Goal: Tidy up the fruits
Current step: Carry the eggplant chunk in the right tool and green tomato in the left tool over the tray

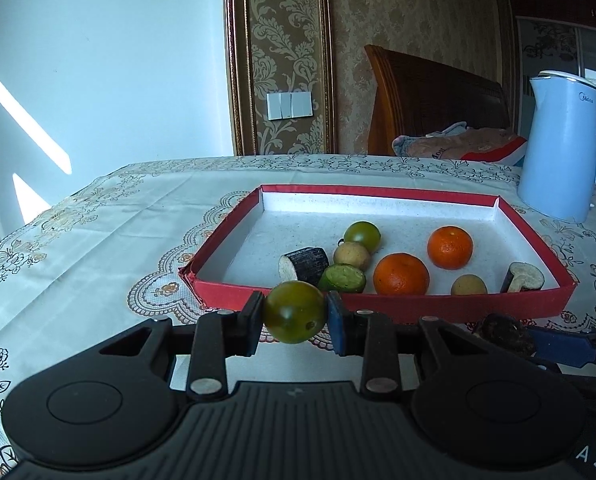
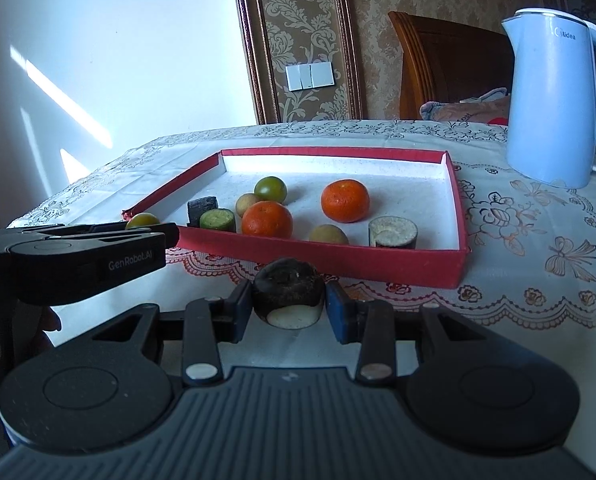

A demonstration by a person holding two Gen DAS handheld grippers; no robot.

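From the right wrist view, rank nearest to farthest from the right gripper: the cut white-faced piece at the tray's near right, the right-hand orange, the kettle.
1. Cut white-faced piece, tray's near right corner.
2. Right-hand orange, mid-tray.
3. Kettle, beyond the tray, far right.

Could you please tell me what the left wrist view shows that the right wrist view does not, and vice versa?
Only the left wrist view shows the left gripper head-on, clamping the round green tomato. Only the right wrist view shows the right gripper head-on, clamping the dark eggplant chunk. Both share the red-rimmed shallow box of fruit, the pale blue kettle and the patterned tablecloth.
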